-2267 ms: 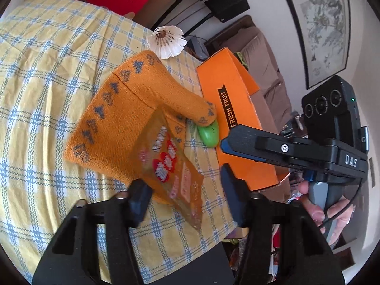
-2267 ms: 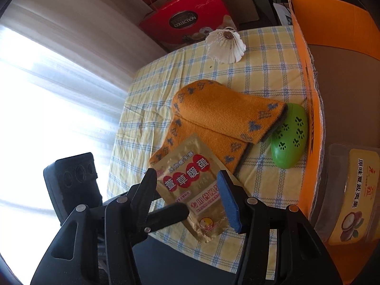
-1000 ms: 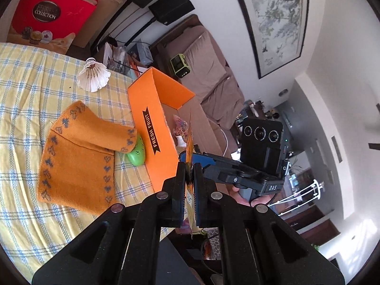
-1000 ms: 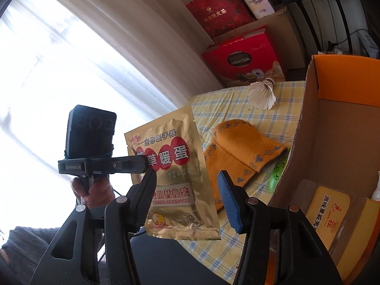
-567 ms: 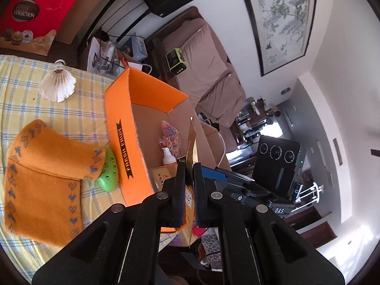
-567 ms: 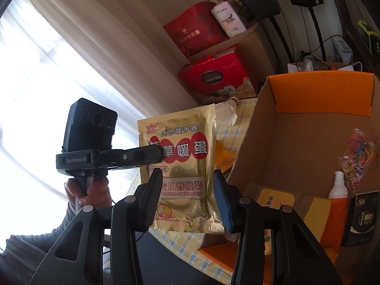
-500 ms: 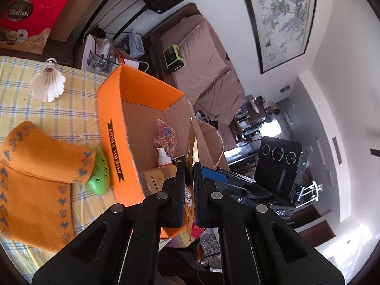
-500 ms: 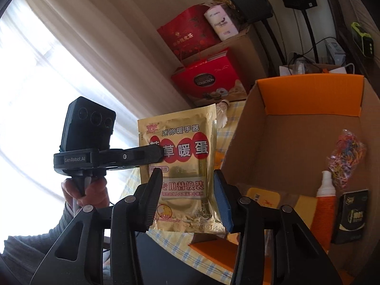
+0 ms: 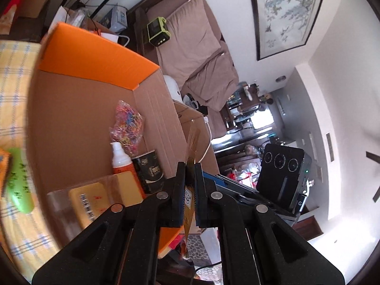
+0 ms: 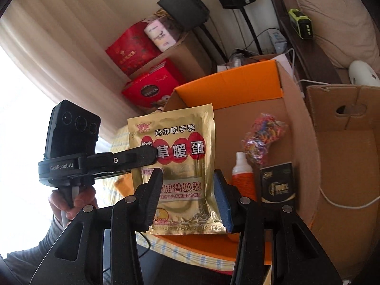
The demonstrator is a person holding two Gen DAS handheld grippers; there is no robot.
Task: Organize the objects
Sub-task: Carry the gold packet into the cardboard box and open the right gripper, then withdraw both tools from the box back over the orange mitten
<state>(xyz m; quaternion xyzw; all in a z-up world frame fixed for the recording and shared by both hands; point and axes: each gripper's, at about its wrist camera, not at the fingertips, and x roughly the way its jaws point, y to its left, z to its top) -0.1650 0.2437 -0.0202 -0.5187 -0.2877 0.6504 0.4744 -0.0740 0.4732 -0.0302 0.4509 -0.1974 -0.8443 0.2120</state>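
Note:
My left gripper (image 9: 189, 173) is shut on a gold foil hand-warmer packet (image 10: 180, 166), seen edge-on in the left wrist view (image 9: 192, 142). It holds the packet in the air beside the near edge of the open orange cardboard box (image 9: 95, 57) (image 10: 228, 87). My right gripper (image 10: 187, 197) is open, its fingers on either side of the packet's lower part without touching it. The left gripper's finger (image 10: 133, 158) shows pinching the packet's left edge.
The box holds a bag of coloured rubber bands (image 10: 261, 135), an orange bottle with a white cap (image 10: 242, 178), a black packet (image 10: 276, 182) and a yellow boxed item (image 9: 95, 201). A green oval object (image 9: 19, 180) lies on the checked tablecloth (image 9: 14, 95). Red gift boxes (image 10: 152, 87) stand behind.
The left gripper has carried the packet from the table up and over toward the box. The right gripper has followed alongside, still open around the packet.

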